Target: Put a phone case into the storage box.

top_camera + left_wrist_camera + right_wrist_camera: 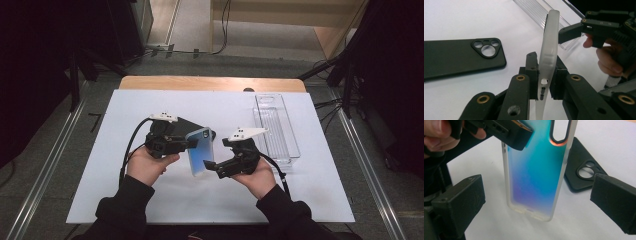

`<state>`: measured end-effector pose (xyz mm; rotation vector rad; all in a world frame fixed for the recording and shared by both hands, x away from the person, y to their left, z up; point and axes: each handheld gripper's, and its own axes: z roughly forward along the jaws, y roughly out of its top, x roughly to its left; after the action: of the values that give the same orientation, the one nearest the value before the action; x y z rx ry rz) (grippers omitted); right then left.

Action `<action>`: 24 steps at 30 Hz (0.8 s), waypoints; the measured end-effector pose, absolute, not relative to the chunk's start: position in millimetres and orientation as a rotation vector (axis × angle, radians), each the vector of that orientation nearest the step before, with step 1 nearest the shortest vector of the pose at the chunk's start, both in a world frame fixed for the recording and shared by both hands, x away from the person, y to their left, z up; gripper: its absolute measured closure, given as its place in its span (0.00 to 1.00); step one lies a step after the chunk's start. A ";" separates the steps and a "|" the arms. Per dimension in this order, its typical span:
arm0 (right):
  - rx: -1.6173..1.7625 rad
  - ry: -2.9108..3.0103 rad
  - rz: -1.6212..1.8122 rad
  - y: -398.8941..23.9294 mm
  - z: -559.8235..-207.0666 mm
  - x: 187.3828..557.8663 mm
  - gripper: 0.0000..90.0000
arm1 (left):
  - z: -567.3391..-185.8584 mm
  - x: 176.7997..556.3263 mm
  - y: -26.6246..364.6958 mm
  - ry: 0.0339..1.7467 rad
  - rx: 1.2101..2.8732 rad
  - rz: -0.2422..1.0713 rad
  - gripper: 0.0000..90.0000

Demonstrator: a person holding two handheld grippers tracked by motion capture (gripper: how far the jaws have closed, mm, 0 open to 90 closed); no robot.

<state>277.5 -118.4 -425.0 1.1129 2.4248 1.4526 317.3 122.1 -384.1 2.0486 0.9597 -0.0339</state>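
Note:
A translucent phone case with a blue-to-purple back is held up off the white mat, edge-on in the left gripper view. My left gripper is shut on its side rim. My right gripper stands open, its jaws on either side of the case's lower end without touching it. A black phone case lies flat on the mat behind, camera cutout up.
A clear plastic tray lies at the right of the white mat. The wooden table edge runs along the back. Metal rails flank the table on the floor.

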 end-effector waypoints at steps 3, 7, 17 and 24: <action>1.155 2.371 1.451 -114.1 -426.6 275.4 0.00 | -384.1 316.9 121.3 0.988 2.029 -0.040 0.89; 1.243 2.306 1.471 -112.1 -429.1 275.0 0.00 | -384.6 315.8 119.2 0.999 2.025 -0.040 0.89; 1.270 2.269 1.451 -103.4 -432.5 272.4 0.00 | -382.6 309.7 112.7 0.979 2.001 -0.017 0.89; 1.273 2.263 1.429 -97.6 -435.2 273.2 0.00 | -386.8 306.5 103.5 0.973 2.014 -0.065 0.89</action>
<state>273.2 -97.6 -435.2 1.2732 2.2632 1.4292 306.5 103.5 -386.8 2.0136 0.9727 -0.0650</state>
